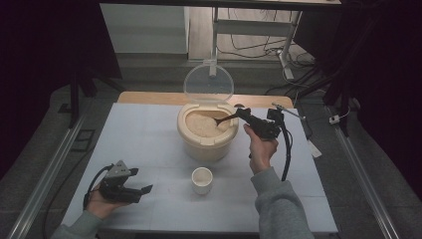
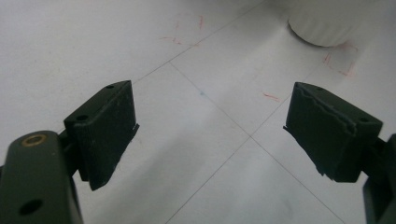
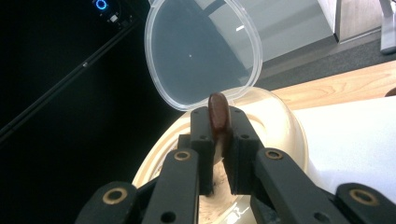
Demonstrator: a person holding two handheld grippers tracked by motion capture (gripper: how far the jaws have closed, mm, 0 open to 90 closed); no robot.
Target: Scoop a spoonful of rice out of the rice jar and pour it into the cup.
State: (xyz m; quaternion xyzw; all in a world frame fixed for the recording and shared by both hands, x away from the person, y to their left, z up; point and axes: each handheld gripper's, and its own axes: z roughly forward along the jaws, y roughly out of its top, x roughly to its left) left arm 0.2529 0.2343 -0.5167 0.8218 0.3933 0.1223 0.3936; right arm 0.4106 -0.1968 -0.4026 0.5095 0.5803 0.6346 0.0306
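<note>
From the high view we saw a cream bucket (image 1: 206, 142) of rice (image 1: 203, 124) standing on the white table (image 1: 149, 144), its clear lid (image 1: 208, 83) tipped up behind it. The right gripper (image 1: 244, 115) reached in from the bucket's right, pinching the handle of a dark spoon (image 1: 222, 119) whose bowl lay in the rice. A small white cup (image 1: 202, 180) stood just in front of the bucket. Well to the bucket's front left, the left gripper (image 1: 144, 189) rested low over the table with its jaws spread and nothing between them.

In the left gripper view we saw what the high view could not: thin seams and faint red marks on the table (image 2: 196, 154), and the wide gap of the left gripper (image 2: 210, 135), with the base of the cup (image 2: 322, 28) at the far edge.

In the right gripper view the right gripper (image 3: 218, 135) was pressed together on the spoon (image 3: 218, 112), a brown, glossy, rounded handle end standing up between the pads, with the bucket (image 3: 280, 126) rim right behind and the lid (image 3: 203, 51) above it. The rice was hidden there.
</note>
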